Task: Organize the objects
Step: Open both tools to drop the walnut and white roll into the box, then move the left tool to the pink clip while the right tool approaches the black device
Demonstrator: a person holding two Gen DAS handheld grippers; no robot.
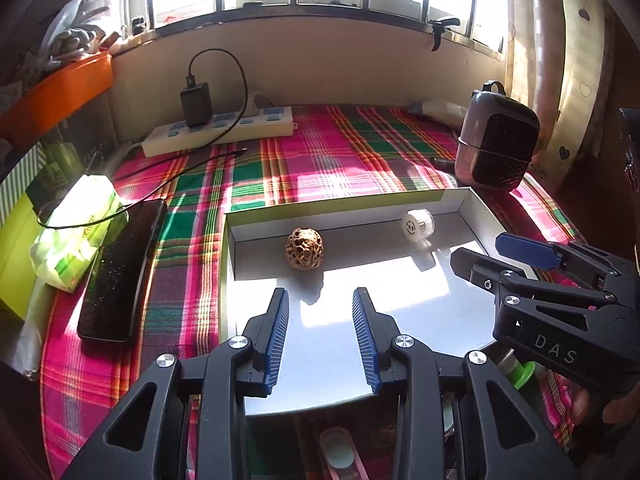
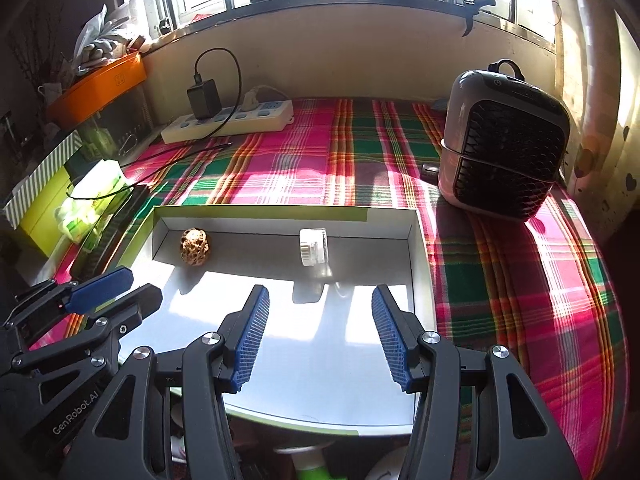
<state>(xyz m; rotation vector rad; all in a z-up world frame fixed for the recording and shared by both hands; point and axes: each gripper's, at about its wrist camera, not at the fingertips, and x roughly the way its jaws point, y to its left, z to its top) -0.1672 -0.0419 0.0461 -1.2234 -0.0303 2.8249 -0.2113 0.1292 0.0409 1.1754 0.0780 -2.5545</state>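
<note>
A plaid cloth (image 2: 320, 160) in pink, green and orange covers the desk below a sunlit barred window. A shallow white tray (image 2: 416, 264) with green outer sides lies at the desk's near edge. Toward the far right corner stands a small grey fan heater (image 2: 504, 140); along the far edge lies a white power strip (image 1: 220, 132) with a black charger plugged in. A black phone (image 1: 120, 268) rests beside the tray's left side. Inside the tray, against its far wall, sit a brown walnut (image 1: 304, 249) toward the left and a small white jar (image 2: 313, 247) to its right, well apart. The left gripper (image 1: 320, 300) and the right gripper (image 2: 320, 298) hover over the tray's near half, both released, nothing between their blue pads.
</note>
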